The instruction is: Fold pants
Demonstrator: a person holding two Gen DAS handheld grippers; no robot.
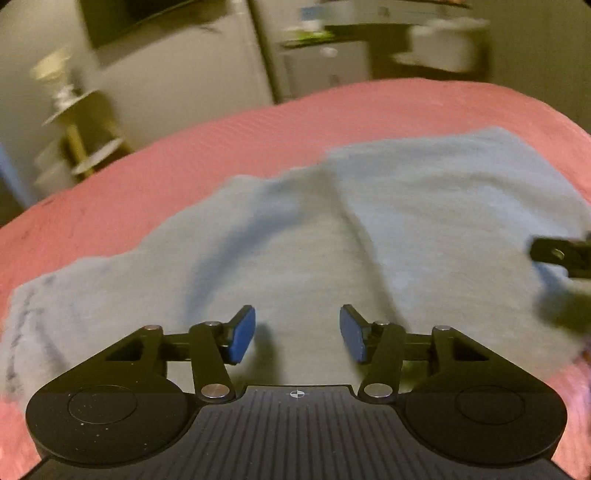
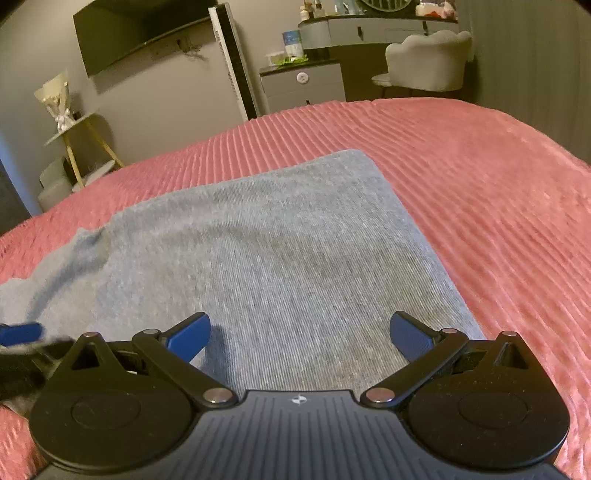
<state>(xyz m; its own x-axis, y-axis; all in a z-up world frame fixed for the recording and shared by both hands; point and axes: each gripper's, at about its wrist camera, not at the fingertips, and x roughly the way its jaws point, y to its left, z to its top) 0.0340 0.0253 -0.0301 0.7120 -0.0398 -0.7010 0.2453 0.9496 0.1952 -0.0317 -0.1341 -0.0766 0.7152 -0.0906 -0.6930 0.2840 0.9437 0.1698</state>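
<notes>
Grey knit pants point(image 1: 295, 236) lie spread on a pink ribbed bedspread point(image 1: 258, 125). In the left wrist view they show a long crease down the middle. My left gripper point(image 1: 297, 334) is open and empty just above the fabric. In the right wrist view the pants point(image 2: 280, 251) lie flat with a squared far corner, rumpled at the left. My right gripper point(image 2: 299, 338) is wide open and empty over the near edge. Part of the right gripper point(image 1: 561, 254) shows at the right edge of the left wrist view; a blue pad of the left gripper point(image 2: 20, 332) shows at the left edge of the right wrist view.
The pink bedspread point(image 2: 480, 192) extends to the right and far side of the pants. Beyond the bed stand a tiered side table point(image 2: 79, 147), a wall TV point(image 2: 140, 33), a grey drawer unit point(image 2: 303, 86) and a white chair point(image 2: 428, 59).
</notes>
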